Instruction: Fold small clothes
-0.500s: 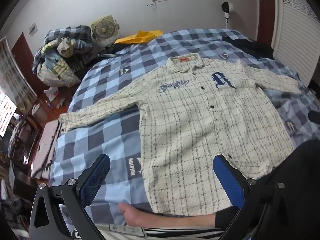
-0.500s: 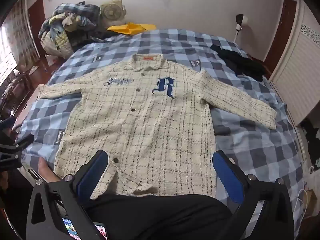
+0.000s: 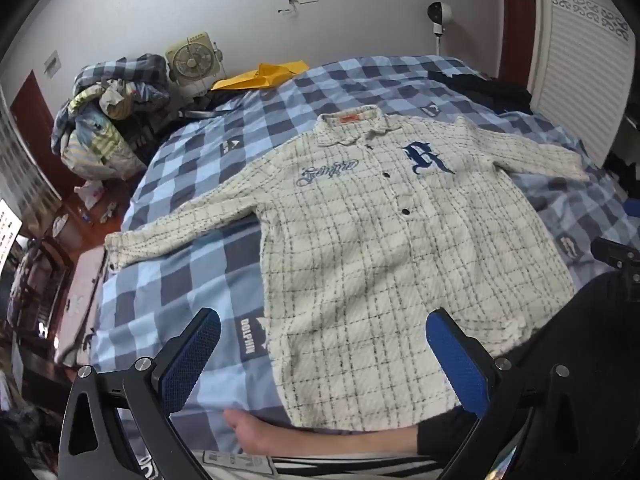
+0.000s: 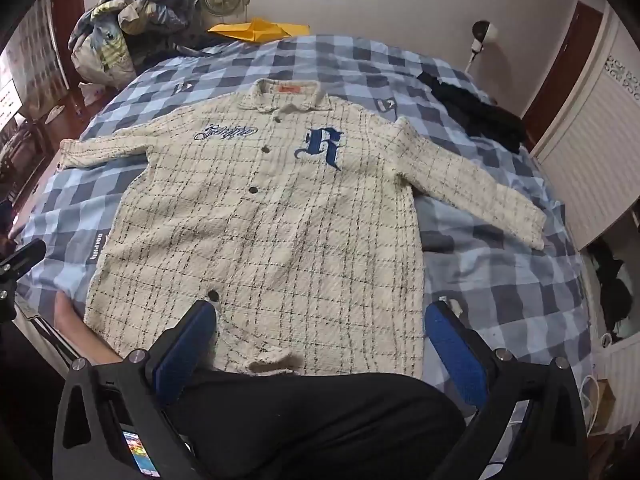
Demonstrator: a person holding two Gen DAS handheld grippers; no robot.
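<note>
While both tongs (image 3: 320, 356) (image 4: 320, 344) gape empty, nubby cream plaid shirt (image 3: 384, 256) lies flat.

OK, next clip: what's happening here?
A person stands at the foot of a bed with a two-finger gripper in each hand. A cream plaid shirt lies flat on it, front up, sleeves spread out to both sides. The left gripper and the right gripper both hover over the hem, jaws wide open, holding nothing. No fold has been made yet.
</note>
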